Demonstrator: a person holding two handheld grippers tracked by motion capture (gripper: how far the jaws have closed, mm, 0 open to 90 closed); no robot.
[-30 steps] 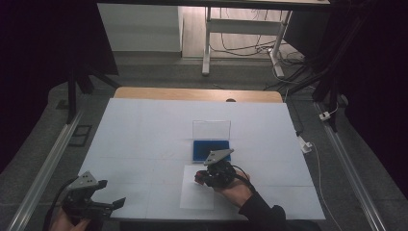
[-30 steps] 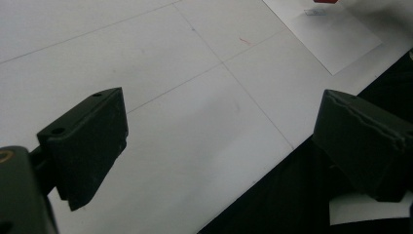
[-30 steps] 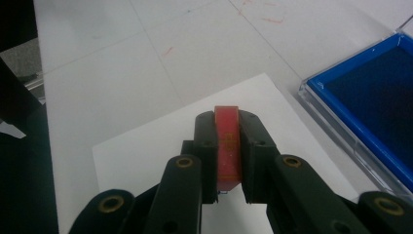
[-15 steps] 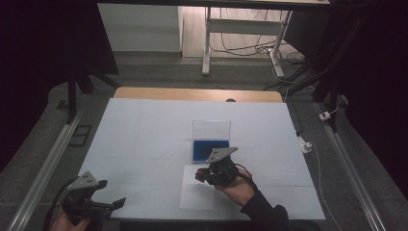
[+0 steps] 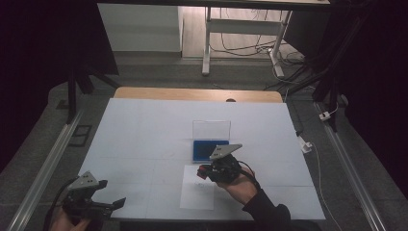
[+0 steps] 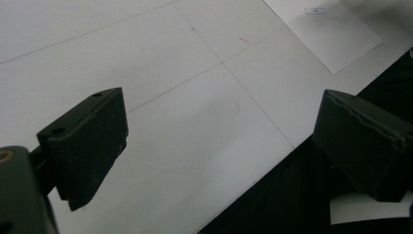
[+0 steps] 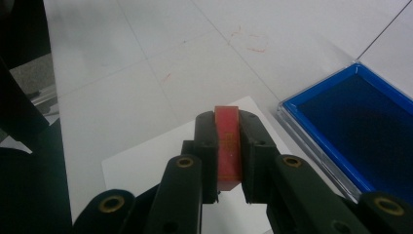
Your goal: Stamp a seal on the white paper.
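High view: right gripper lower centre, over paper, just below blue pad. Left gripper bottom left.

Left gripper view: my jaws wide apart, nothing between.

Right gripper view: jaws clamped on red stamp, centre frame. I judge it small, light, rigid; flat-side grip suits, watch for twist.

Dark room: white-covered table, grey floor, white desk frame beyond.
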